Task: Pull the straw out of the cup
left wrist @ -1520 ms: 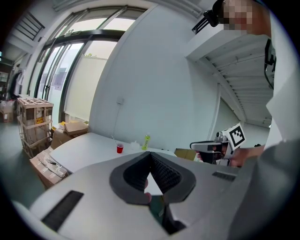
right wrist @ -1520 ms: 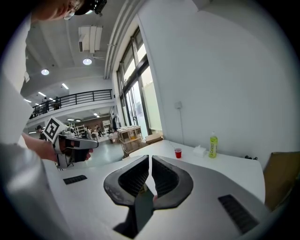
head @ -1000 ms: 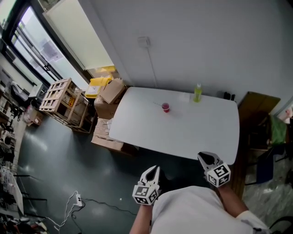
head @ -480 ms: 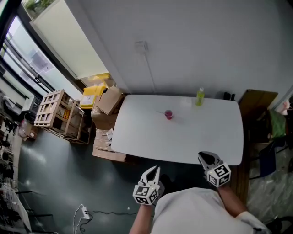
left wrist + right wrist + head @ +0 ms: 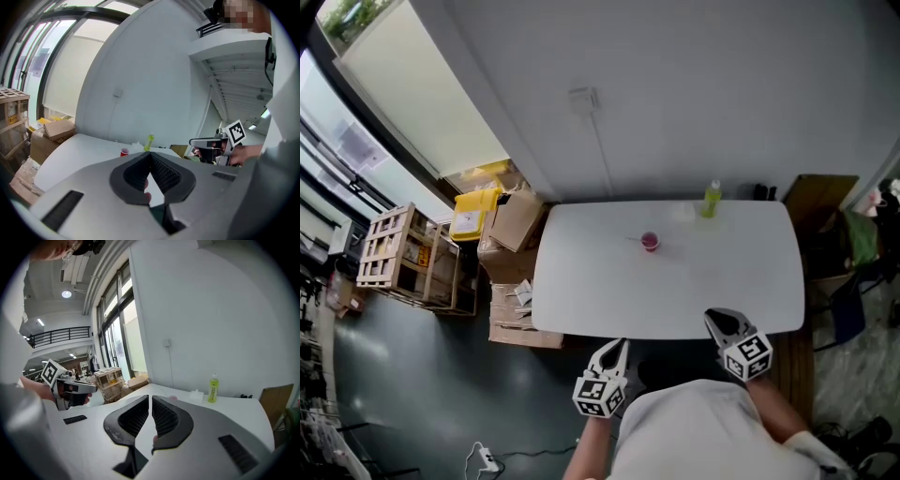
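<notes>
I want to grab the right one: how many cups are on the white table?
1. The red cup stands on the white table in its far half, left of the green bottle. The head view shows nearly the whole tabletop, so none seems hidden.

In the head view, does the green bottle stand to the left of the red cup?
No, the green bottle stands to the right of the red cup.

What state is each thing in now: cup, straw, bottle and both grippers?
cup: upright on the table, straw inside
straw: in the cup, leaning
bottle: upright, cap on
left gripper: shut, empty
right gripper: shut, empty
</notes>
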